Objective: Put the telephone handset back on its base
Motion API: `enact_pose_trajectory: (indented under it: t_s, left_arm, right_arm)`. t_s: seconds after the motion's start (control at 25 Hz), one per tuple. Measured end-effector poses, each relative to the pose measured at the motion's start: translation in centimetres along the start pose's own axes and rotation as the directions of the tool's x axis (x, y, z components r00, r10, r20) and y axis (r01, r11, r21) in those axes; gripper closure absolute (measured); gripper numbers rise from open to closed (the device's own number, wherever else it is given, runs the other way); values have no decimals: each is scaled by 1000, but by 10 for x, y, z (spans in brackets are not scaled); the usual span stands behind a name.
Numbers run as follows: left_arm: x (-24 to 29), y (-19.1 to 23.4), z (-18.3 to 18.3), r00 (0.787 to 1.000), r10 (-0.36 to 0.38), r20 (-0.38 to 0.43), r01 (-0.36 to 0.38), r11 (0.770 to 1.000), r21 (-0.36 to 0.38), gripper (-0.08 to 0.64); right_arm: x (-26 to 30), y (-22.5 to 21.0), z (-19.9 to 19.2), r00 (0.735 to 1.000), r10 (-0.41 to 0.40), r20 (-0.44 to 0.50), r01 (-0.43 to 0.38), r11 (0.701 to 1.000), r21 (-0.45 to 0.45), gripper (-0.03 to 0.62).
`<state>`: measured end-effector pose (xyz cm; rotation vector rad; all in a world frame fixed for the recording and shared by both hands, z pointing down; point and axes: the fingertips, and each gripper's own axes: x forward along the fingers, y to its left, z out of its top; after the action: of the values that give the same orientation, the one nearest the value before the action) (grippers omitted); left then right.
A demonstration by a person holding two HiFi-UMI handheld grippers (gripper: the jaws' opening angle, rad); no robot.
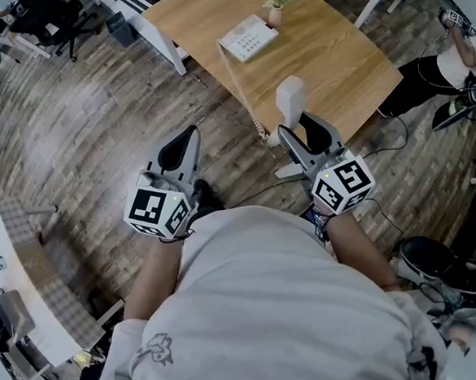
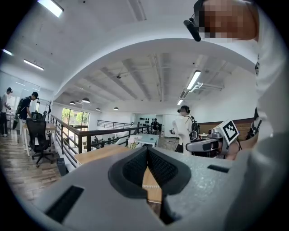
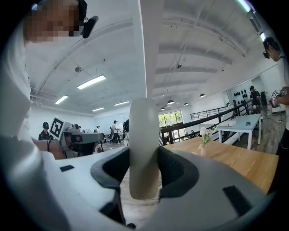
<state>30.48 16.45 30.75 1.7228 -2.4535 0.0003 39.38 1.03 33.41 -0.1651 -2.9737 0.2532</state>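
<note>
Between the handset (image 1: pixel 291 97) clamped in the right tool (image 1: pixel 296 125) and the phone base (image 1: pixel 247 38), the wooden surface (image 1: pixel 339 62) lies bare, leaving an open lane. The coiled cord (image 1: pixel 243 94) runs along that lane's left side, near the surface's edge. A flower vase (image 1: pixel 276 13) stands just beside the base's far right corner, seemingly not touching it. The surface's right half is free.
</note>
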Motion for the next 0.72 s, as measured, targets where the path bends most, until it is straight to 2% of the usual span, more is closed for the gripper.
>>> enact_pose_trajectory:
  t_s: [0.4,0.72]
  left_arm:
    - [6,48,-5,1000,-19,-6,19,999,-26,554]
    - [8,123,4,997,-75,-9,75,997,-31,554]
  right_arm:
    - [37,3,-4,1000,-28,-13,28,999,20,387]
    - [96,13,3,994,-107,-14,107,994,23,387]
